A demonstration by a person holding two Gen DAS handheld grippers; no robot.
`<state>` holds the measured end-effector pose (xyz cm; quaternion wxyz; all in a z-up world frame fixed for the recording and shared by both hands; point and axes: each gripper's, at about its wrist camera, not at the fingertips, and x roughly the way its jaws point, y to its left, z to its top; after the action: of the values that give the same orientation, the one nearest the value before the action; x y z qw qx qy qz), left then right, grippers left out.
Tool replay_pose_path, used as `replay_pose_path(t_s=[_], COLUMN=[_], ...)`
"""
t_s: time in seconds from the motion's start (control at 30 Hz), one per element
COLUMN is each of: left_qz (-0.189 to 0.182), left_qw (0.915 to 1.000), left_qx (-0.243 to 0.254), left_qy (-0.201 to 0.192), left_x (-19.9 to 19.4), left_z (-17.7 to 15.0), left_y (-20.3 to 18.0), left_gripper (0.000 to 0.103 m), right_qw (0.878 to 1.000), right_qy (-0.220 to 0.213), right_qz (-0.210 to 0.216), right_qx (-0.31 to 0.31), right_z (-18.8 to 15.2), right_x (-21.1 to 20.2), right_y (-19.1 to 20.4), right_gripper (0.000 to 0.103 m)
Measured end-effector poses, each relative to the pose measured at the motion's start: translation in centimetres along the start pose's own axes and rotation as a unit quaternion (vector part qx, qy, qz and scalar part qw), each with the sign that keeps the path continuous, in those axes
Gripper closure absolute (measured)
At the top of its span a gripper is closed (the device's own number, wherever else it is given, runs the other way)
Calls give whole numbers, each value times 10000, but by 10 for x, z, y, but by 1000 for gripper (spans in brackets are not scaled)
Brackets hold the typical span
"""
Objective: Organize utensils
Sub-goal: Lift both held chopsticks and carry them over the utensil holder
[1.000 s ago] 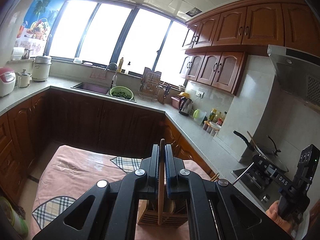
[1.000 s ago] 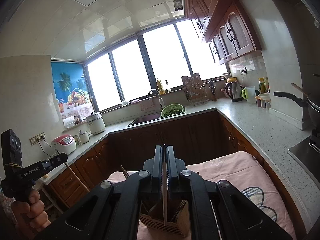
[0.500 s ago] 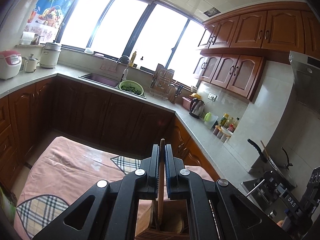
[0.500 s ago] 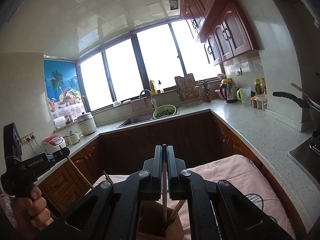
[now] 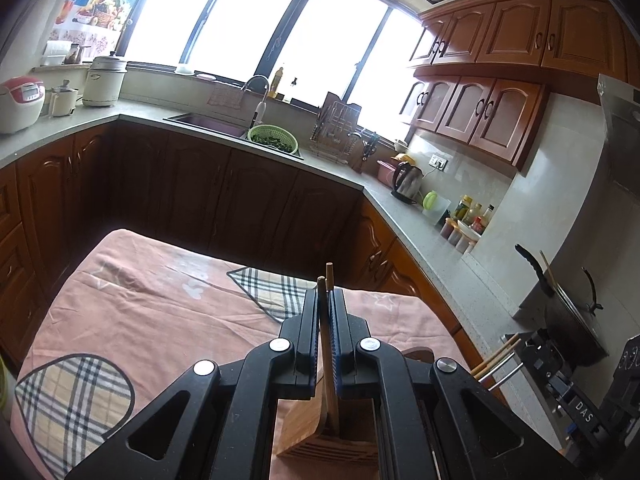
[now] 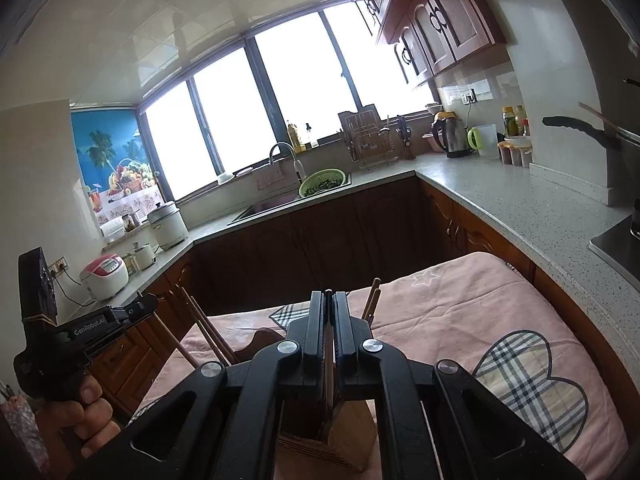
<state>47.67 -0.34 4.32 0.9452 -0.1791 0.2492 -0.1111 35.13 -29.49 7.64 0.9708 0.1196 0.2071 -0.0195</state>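
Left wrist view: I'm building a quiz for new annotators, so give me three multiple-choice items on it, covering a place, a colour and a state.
1. Where does the wooden holder stand?
A. on the pink cloth
B. on the grey counter
C. on the floor

2. What colour is the colander by the sink?
A. red
B. green
C. blue

3. How is the left gripper?
A. wide open
B. shut on chopsticks
C. shut on a spoon

Answers:
1 A: the holder sits on the cloth, right below the gripper.
2 B: its rim is plainly green.
3 B: two wooden sticks rise between the closed fingers.
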Motion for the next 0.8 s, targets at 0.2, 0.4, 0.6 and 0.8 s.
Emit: replay_pose_path(t_s=[0.2, 0.4, 0.6, 0.8], left_qz=[-13, -85, -81, -69], left_qw=[10000, 9999, 9999, 9998], left_qx=[70, 50, 38, 42], left_qy=[34, 77, 142, 195], left_x=[2, 0, 0, 2], left_z=[-2, -4, -8, -7], left_y=[4, 6, 11, 9], left_gripper=[99, 99, 99, 99], right_qw=[9998, 9997, 9995, 9993], right_qy=[161, 204, 226, 253], right_qz=[9, 6, 26, 18], right_qx=[79, 166, 217, 271], right_z=[-8, -10, -9, -9], right_x=[9, 11, 13, 15], right_y=[-3, -7, -9, -12], right_gripper=[99, 99, 99, 99])
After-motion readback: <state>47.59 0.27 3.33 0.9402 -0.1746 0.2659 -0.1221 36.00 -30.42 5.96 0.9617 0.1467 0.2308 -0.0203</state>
